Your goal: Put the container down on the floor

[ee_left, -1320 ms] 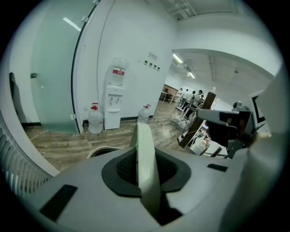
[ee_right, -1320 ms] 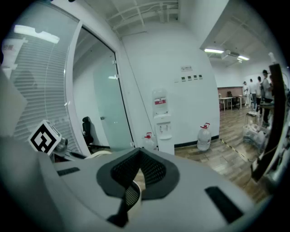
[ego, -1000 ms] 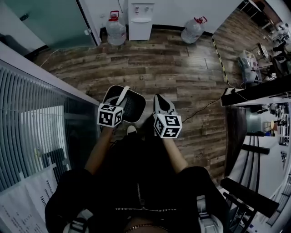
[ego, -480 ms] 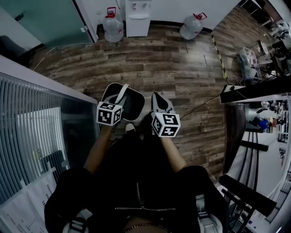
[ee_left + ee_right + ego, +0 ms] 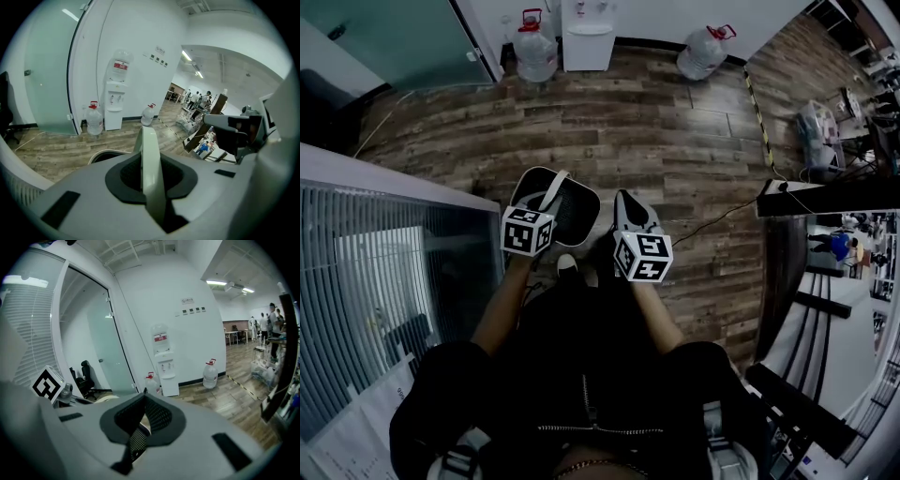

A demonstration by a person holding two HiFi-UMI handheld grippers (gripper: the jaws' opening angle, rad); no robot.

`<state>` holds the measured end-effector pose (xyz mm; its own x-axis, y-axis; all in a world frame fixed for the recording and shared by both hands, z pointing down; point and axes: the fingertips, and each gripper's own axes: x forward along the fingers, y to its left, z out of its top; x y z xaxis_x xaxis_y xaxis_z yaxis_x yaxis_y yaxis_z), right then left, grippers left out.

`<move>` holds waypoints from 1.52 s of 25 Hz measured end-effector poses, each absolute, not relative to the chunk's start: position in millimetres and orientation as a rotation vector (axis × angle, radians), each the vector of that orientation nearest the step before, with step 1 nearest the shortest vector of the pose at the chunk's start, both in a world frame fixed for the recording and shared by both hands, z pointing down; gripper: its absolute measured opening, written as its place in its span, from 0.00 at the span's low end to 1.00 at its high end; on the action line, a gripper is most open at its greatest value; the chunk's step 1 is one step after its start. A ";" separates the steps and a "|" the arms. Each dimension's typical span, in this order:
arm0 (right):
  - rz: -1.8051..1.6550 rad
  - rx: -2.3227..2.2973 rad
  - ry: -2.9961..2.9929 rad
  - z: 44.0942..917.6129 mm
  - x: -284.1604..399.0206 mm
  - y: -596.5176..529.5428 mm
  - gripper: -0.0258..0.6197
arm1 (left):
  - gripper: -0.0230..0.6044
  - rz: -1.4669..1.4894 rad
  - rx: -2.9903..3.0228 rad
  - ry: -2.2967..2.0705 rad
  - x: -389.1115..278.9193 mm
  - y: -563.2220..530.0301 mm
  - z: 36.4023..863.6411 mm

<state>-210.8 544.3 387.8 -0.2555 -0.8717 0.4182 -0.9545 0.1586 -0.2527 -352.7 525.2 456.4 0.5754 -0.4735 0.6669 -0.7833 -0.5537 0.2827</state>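
A dark container (image 5: pixel 572 214) with a pale rim hangs over the wooden floor in front of the person's feet. Its pale handle (image 5: pixel 552 193) runs up into my left gripper (image 5: pixel 546 206), which is shut on it. In the left gripper view the handle (image 5: pixel 150 154) stands upright between the jaws of the left gripper (image 5: pixel 151 180), with the rim (image 5: pixel 104 154) just beyond. My right gripper (image 5: pixel 630 204) is beside the container on its right, apart from it. In the right gripper view the right gripper (image 5: pixel 136 430) has its textured pads pressed together with nothing held.
A glass partition with blinds (image 5: pixel 384 272) runs close along the left. A water dispenser (image 5: pixel 589 33) and two water jugs (image 5: pixel 534 42) (image 5: pixel 705 52) stand at the far wall. A cable (image 5: pixel 722 220) crosses the floor toward a desk (image 5: pixel 825 197) on the right.
Both grippers and the container stay in nearly the same place; only the head view shifts slightly.
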 end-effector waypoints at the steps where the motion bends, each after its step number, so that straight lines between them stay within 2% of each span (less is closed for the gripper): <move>1: 0.708 1.791 -2.253 388.7 -208.0 538.3 0.05 | 0.12 0.720 2.239 -1.002 -349.8 519.8 457.1; 15: 0.717 1.651 -2.326 389.0 -156.5 441.9 0.05 | 0.12 0.740 2.155 -1.073 -295.7 445.9 471.3; 38: 0.788 1.581 -2.328 409.6 -68.0 366.8 0.05 | 0.12 0.645 2.053 -1.178 -204.2 349.7 461.4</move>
<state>-68.0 366.8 409.6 -0.3975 -0.7931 0.4615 -0.9104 0.2777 -0.3067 -204.2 349.7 461.4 0.4687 -0.5454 0.6949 -0.8793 -0.3635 0.3077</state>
